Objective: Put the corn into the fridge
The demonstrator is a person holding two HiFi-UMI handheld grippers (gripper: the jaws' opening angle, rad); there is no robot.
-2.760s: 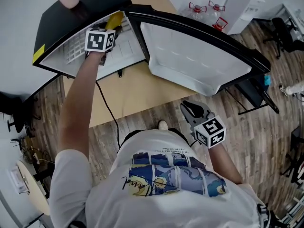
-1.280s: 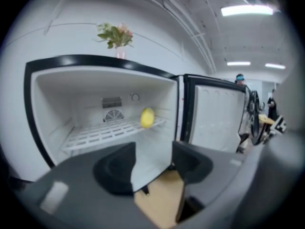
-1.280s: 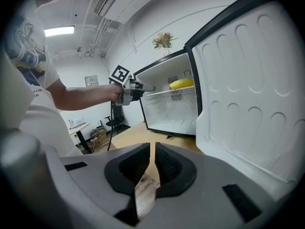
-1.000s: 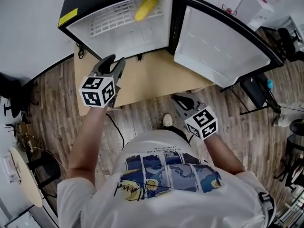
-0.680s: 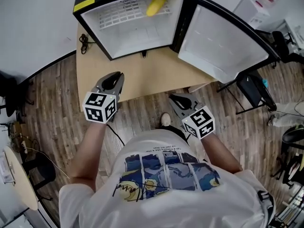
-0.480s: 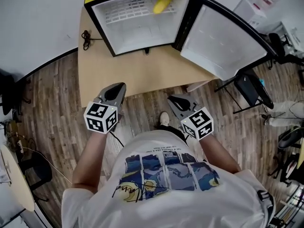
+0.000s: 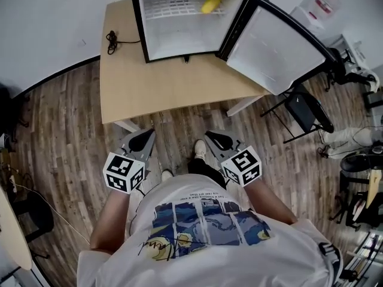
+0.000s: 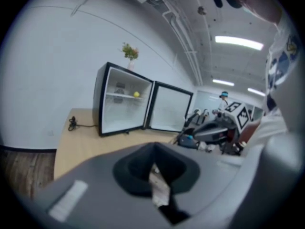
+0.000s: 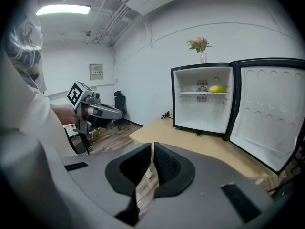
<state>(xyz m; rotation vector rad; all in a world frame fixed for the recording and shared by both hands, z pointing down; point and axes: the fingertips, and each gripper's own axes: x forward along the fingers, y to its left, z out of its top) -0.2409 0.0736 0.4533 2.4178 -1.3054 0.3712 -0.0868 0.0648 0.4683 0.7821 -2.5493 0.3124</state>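
Observation:
The yellow corn (image 7: 210,3) lies on the upper wire shelf inside the black mini fridge (image 7: 179,37), whose door (image 7: 272,43) swings wide open to the right. From the gripper views the corn (image 8: 137,94) (image 9: 216,89) shows far off on that shelf. Both grippers hang close to the person's body over the floor, well short of the table. My left gripper (image 7: 145,137) (image 8: 153,149) is shut and empty. My right gripper (image 7: 216,137) (image 9: 152,148) is shut too, with nothing in it.
The fridge stands at the far edge of a light wooden table (image 7: 167,82), with a black cable (image 7: 112,39) coiled to its left. A black chair (image 7: 302,109) stands right of the table. The person's shoes (image 7: 199,148) rest on the plank floor.
The person has stepped back from the fridge, so both grippers have come off the table toward the body. The left gripper's jaws went from open to shut. The corn stays on the shelf.

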